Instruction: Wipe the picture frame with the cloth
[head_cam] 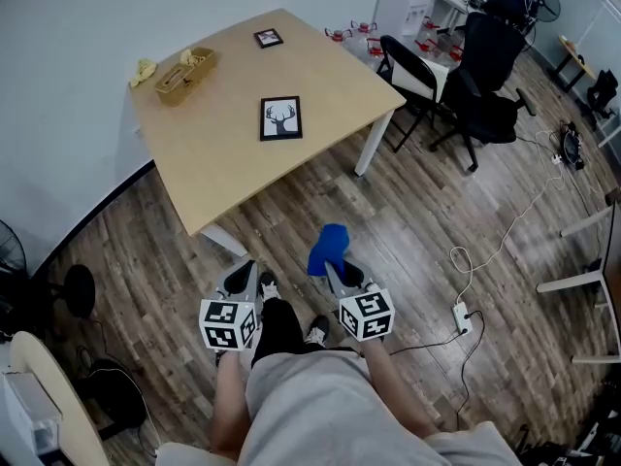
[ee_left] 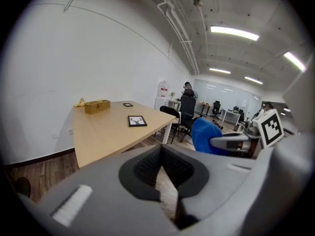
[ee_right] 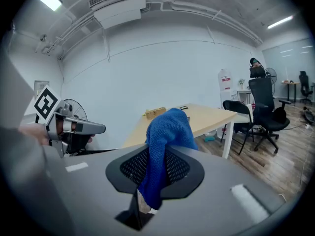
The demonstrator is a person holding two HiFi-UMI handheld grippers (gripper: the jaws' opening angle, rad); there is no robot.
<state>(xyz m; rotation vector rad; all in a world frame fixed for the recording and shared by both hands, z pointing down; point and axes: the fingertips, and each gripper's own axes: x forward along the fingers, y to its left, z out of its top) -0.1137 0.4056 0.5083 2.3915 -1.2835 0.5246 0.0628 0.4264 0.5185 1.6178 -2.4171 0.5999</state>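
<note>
The picture frame (head_cam: 280,117), black with a deer print, lies flat on the wooden table (head_cam: 218,158), well ahead of both grippers. It also shows in the left gripper view as a small dark frame (ee_left: 137,121). My right gripper (head_cam: 336,269) is shut on a blue cloth (head_cam: 330,247), which bunches up above its jaws (ee_right: 165,141). My left gripper (head_cam: 243,270) is beside it, shut with nothing between its jaws (ee_left: 162,173). Both grippers hang over the wooden floor, short of the table's near corner.
A second small frame (head_cam: 268,38), a wooden box (head_cam: 184,74) and a yellow object (head_cam: 143,70) sit at the table's far side. Black office chairs (head_cam: 480,76) stand right of the table. A power strip (head_cam: 461,316) and cables lie on the floor at right.
</note>
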